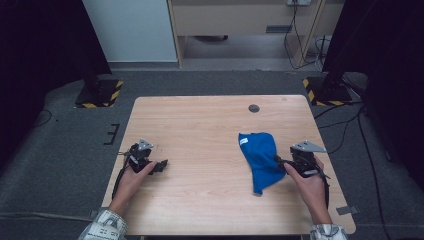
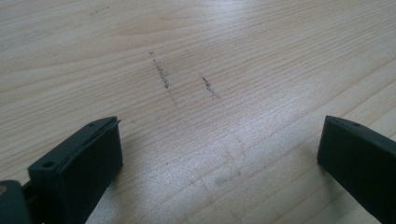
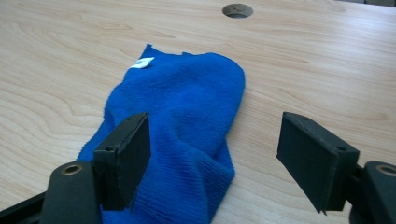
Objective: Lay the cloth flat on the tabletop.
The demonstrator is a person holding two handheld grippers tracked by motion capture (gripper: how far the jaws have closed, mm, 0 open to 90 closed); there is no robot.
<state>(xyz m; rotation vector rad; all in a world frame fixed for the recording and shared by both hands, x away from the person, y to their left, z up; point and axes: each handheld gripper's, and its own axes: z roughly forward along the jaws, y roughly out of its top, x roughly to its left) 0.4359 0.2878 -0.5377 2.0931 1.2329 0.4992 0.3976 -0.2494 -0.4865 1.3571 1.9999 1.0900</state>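
A crumpled blue cloth (image 1: 260, 157) with a small white label (image 1: 243, 141) lies on the right half of the wooden table (image 1: 200, 125). My right gripper (image 1: 281, 161) sits at the cloth's right edge, held by a hand. In the right gripper view the cloth (image 3: 187, 116) spreads ahead, and my right gripper (image 3: 215, 135) is open: its left jaw hangs over the fabric, its right jaw over bare wood, and neither pad presses on the cloth. My left gripper (image 1: 161, 165) rests near the table's left edge. It (image 2: 219, 135) stands open over bare wood.
A round cable hole (image 1: 254, 108) sits in the tabletop beyond the cloth. Faint dark scuff marks (image 2: 161, 74) streak the wood ahead of the left gripper. Striped stand bases (image 1: 100, 92) and cables (image 1: 345, 125) lie on the floor around the table.
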